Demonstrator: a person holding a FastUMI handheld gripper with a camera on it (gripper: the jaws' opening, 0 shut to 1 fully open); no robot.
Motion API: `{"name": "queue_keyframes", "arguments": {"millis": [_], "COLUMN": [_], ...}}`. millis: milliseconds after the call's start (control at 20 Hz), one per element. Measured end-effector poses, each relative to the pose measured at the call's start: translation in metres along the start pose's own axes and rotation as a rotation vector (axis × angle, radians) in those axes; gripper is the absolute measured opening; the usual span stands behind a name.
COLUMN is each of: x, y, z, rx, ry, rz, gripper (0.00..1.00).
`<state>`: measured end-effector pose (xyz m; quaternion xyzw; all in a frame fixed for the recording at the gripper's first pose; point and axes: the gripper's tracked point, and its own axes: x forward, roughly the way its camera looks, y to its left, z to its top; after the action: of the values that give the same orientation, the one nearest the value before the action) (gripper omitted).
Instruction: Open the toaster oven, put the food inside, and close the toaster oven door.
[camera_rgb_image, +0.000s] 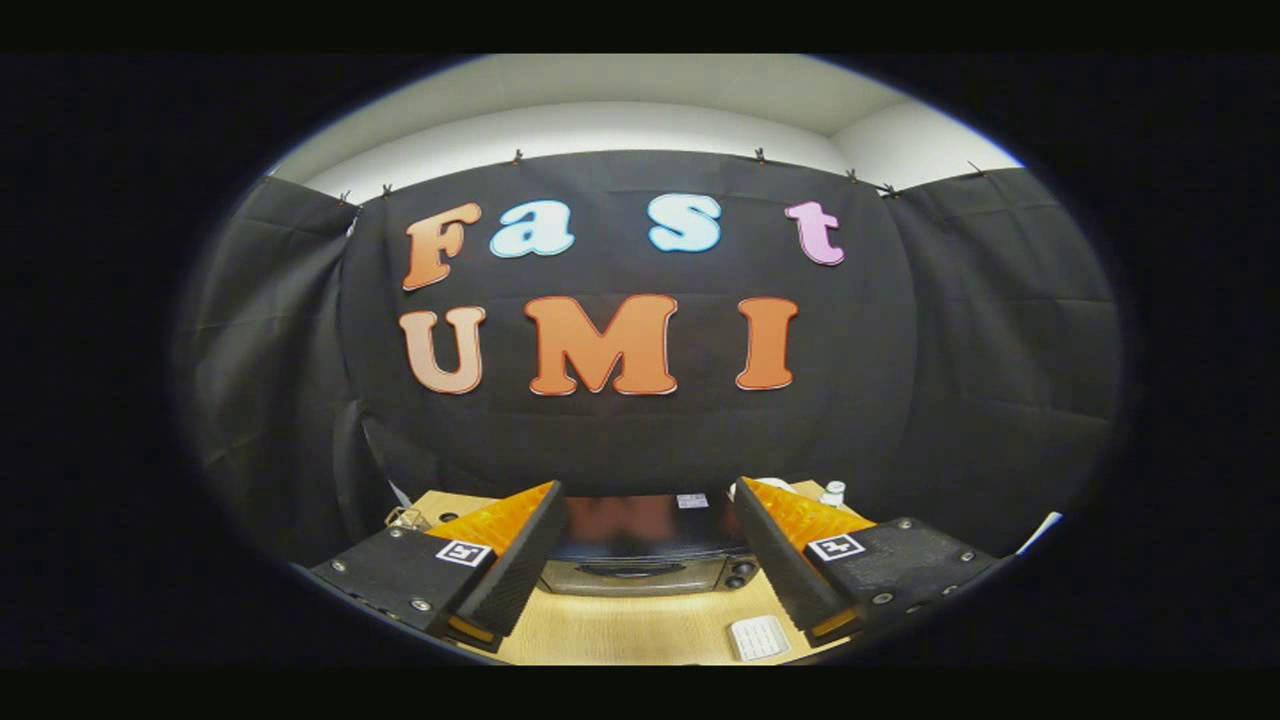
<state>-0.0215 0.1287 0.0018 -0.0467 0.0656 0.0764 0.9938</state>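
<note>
The toaster oven (640, 577) stands on the wooden table (610, 630), beyond my fingers and seen in the gap between them. It has a dark shiny top, a silver front with a handle, and two knobs (741, 575) at its right. Its door looks shut. My gripper (650, 490) is held above the table, open wide, with nothing between its fingers. A small pale square piece with a grid pattern (758, 637), possibly the food, lies on the table in front of the oven, beside my right finger (780, 560).
A small white bottle (833, 492) stands at the table's back right. A small metal item (405, 517) lies at the back left corner. Black cloth walls close the booth behind and at both sides of the table.
</note>
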Motion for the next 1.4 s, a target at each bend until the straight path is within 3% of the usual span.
{"name": "queue_keyframes", "arguments": {"millis": [1400], "x": [0.013], "y": [0.002], "z": [-0.004], "rx": [0.002], "ry": [-0.017], "rz": [0.039], "gripper": [0.99]}}
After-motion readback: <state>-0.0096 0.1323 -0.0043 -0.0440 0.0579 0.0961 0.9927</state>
